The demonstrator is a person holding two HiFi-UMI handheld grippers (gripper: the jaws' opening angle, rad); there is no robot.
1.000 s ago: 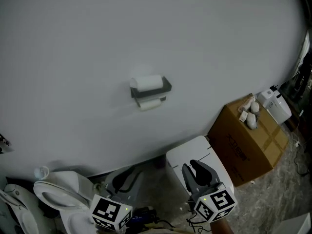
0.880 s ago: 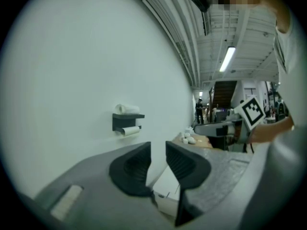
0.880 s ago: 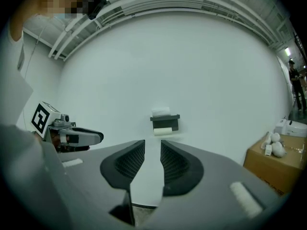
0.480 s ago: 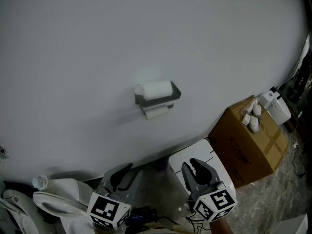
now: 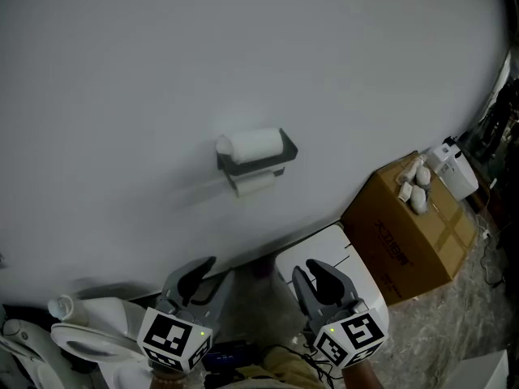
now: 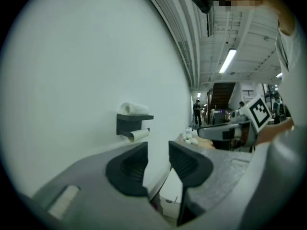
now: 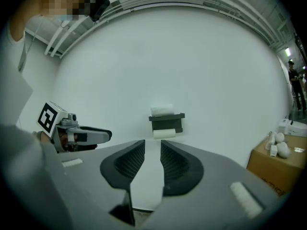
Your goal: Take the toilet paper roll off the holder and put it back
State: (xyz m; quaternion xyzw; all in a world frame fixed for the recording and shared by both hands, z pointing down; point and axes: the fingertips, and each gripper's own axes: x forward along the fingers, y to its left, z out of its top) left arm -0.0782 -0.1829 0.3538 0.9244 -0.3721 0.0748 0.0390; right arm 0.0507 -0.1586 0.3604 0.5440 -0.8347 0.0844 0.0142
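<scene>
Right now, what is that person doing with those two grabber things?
A person holds a left gripper and right gripper, both aimed at the wall holder. Both are open and empty, short of it; the left one's jaws have just been opening. One toilet paper roll lies on top, a second roll hangs below.

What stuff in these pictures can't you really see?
- Head view: the white toilet is cut off by the bottom left edge.
- Head view: the little white lumps on the brown cardboard box are too small to name.
- Every view: how the lower white paper roll hangs is hidden under the dark grey wall holder.
- Left gripper view: the far-off people are too small.
</scene>
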